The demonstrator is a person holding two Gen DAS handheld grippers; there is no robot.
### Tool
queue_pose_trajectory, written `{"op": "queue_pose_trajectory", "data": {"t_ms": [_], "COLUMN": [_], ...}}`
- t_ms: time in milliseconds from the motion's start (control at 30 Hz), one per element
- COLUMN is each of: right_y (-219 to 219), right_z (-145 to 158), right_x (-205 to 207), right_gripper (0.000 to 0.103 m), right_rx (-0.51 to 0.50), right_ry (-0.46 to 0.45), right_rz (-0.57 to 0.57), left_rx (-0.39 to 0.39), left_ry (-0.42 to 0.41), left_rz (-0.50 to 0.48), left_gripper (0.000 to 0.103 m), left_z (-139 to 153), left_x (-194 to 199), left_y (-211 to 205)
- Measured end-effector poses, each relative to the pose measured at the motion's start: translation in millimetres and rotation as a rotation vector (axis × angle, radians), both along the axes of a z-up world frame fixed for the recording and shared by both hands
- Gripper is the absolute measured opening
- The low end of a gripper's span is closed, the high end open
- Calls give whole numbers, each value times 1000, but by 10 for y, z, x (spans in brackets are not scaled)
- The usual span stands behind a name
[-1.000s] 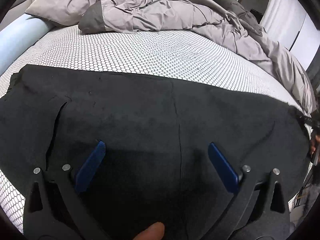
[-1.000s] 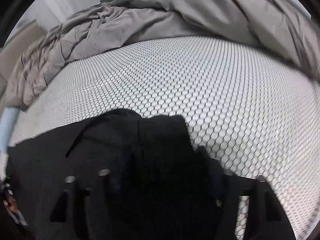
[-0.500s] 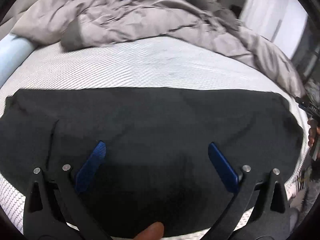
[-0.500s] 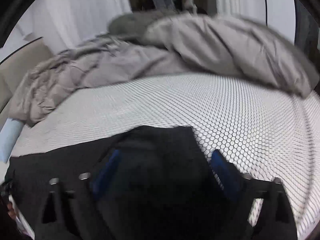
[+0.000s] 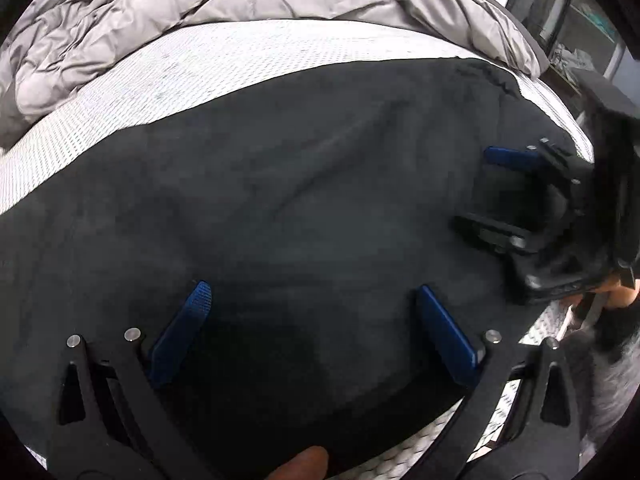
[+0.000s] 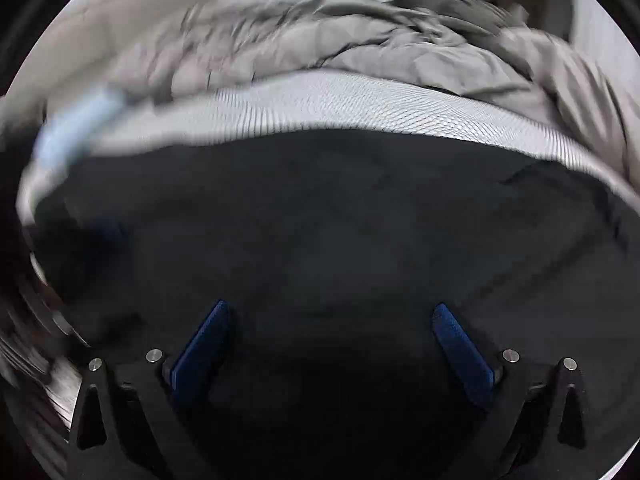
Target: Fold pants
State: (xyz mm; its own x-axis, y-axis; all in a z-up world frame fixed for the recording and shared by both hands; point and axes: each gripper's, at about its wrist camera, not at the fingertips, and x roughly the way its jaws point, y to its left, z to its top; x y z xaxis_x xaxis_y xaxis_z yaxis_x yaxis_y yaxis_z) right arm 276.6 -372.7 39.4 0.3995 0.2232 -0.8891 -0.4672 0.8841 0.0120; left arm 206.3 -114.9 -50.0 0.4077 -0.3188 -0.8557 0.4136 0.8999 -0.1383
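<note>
Black pants (image 5: 280, 208) lie spread flat on the white honeycomb-patterned mattress (image 5: 240, 60). My left gripper (image 5: 312, 292) is open and empty, hovering over the near part of the pants. My right gripper (image 6: 332, 312) is open and empty over the pants (image 6: 340, 220); it also shows in the left wrist view (image 5: 476, 188) at the right end of the pants, its blue pads apart. The right wrist view is motion-blurred.
A rumpled grey duvet (image 5: 200, 4) is bunched along the far side of the bed, also in the right wrist view (image 6: 360, 52). A light blue pillow (image 6: 76, 128) lies at the left. Shelving (image 5: 580, 32) stands beyond the bed at right.
My right gripper has let go of the pants and opened, then swung over them. The pants now lie flat. My left gripper turned rightward, so the right gripper came into its view.
</note>
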Motion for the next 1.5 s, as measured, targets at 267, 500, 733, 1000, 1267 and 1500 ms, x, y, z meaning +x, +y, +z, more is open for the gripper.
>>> {"op": "queue_pose_trajectory", "data": {"t_ms": [267, 500, 733, 1000, 1267, 1500], "right_y": [-1469, -1845, -826, 59, -1494, -768], "right_z": [122, 345, 430, -239, -160, 422], "right_x": [58, 90, 354, 574, 702, 488], "right_gripper": [102, 103, 103, 102, 102, 103], "right_rx": [-271, -242, -20, -215, -330, -127], "right_ry": [-76, -114, -60, 27, -9, -97], "right_rz": [-365, -583, -294, -80, -597, -398], "left_rx": [4, 27, -88, 121, 166, 126], "left_ry": [-39, -8, -24, 51, 20, -84], "left_rz": [26, 33, 118, 102, 353, 341], "left_gripper": [102, 102, 102, 102, 102, 102], "left_z": [-66, 11, 318, -70, -94, 153], "left_x": [-51, -43, 343, 933, 1065, 885], "left_y": [237, 219, 262, 89, 1049, 917]}}
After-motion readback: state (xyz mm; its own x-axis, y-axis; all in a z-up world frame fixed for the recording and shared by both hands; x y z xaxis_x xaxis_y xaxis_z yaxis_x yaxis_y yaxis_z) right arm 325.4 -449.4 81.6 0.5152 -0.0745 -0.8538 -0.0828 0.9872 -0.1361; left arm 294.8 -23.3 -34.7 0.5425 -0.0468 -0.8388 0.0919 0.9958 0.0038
